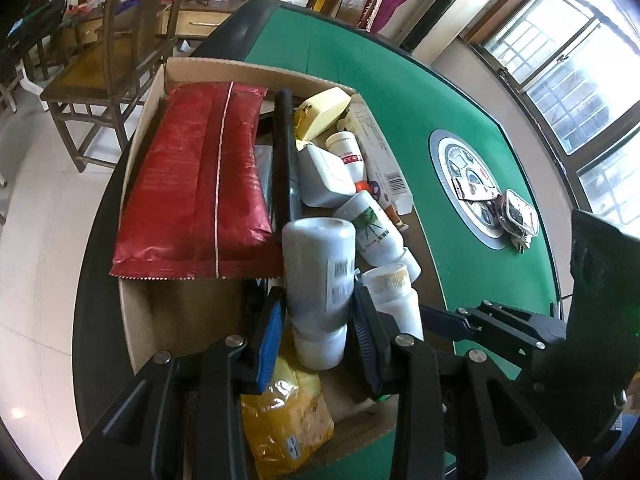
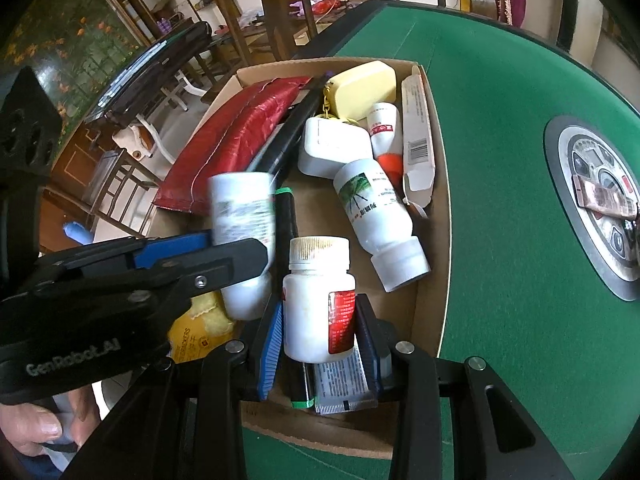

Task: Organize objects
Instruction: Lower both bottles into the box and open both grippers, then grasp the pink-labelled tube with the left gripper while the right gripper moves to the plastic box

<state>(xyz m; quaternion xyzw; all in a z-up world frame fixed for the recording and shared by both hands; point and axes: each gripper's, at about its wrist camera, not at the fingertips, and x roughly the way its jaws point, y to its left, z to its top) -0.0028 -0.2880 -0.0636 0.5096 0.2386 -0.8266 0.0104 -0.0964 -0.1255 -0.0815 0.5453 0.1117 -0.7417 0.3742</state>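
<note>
An open cardboard box (image 1: 140,312) on the green table holds several items. My left gripper (image 1: 320,320) is shut on a tall white bottle (image 1: 316,276) with a printed label, held over the box near its front. In the right wrist view the same tall white bottle (image 2: 242,216) sits between the left gripper's (image 2: 224,250) pads. My right gripper (image 2: 320,328) is shut on a small white pill bottle (image 2: 316,304) with a cream cap and a red label, just right of the tall one. In the left wrist view that pill bottle (image 1: 394,296) shows beside my right finger.
Inside the box (image 2: 436,216) lie a red foil bag (image 1: 200,176), a yellow snack pack (image 1: 288,412), a leaf-label bottle (image 2: 374,208), a white adapter (image 2: 332,148), a yellow case (image 2: 364,88) and a flat carton (image 2: 418,140). The green table (image 2: 500,140) has a round centre panel (image 1: 452,160) with keys (image 1: 516,212).
</note>
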